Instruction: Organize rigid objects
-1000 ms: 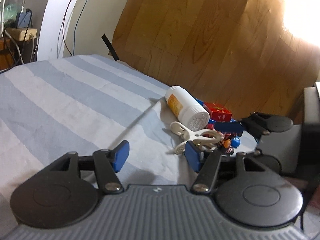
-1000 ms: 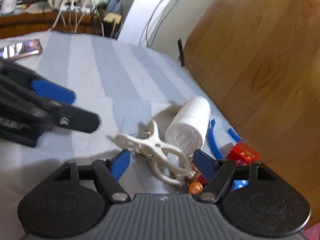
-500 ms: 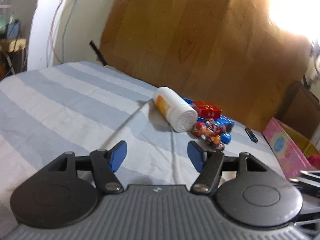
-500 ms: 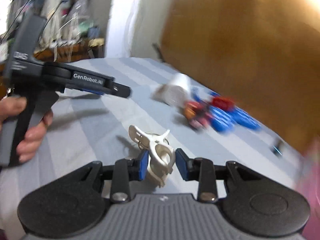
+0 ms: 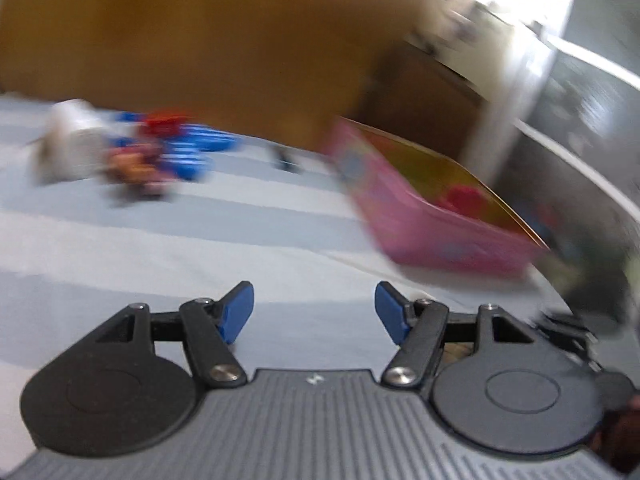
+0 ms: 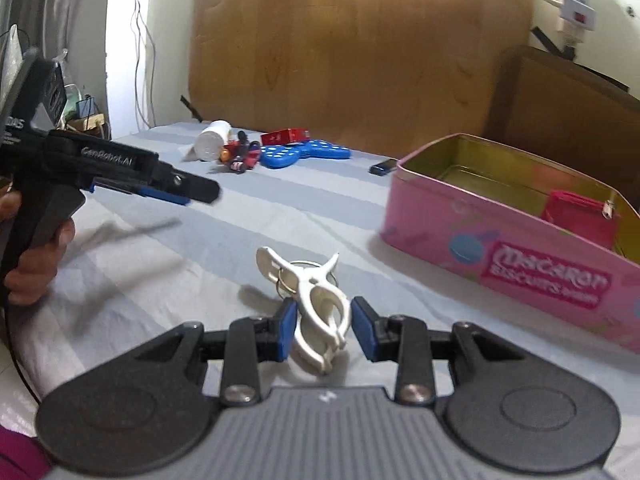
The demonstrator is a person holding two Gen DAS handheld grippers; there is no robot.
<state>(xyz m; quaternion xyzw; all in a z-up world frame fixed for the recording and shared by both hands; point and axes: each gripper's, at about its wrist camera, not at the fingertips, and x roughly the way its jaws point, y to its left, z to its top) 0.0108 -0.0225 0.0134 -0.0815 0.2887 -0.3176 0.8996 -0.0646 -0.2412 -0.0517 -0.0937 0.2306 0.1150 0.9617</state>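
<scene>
A white plastic clip (image 6: 316, 312) with a metal ring hangs just above the striped cloth, and my right gripper (image 6: 324, 330) is shut on it. To its right stands the open pink biscuit tin (image 6: 500, 248) with a red pouch (image 6: 576, 216) inside. My left gripper (image 5: 314, 312) is open with nothing between its fingers; the right wrist view shows it as the left gripper (image 6: 192, 196) held in a hand at the left. The left wrist view is blurred, with the pink tin (image 5: 420, 232) ahead on the right.
At the far edge of the cloth lie a white bottle (image 6: 212, 142), a small toy figure (image 6: 240, 156), a red box (image 6: 284, 135), a blue dotted piece (image 6: 296, 154) and a black stick (image 6: 383, 168). A wooden panel (image 6: 360, 40) rises behind them.
My right gripper closed on the white clip in the pile and carried it right, up to the pink tin. My left gripper swung right, away from the pile, staying open.
</scene>
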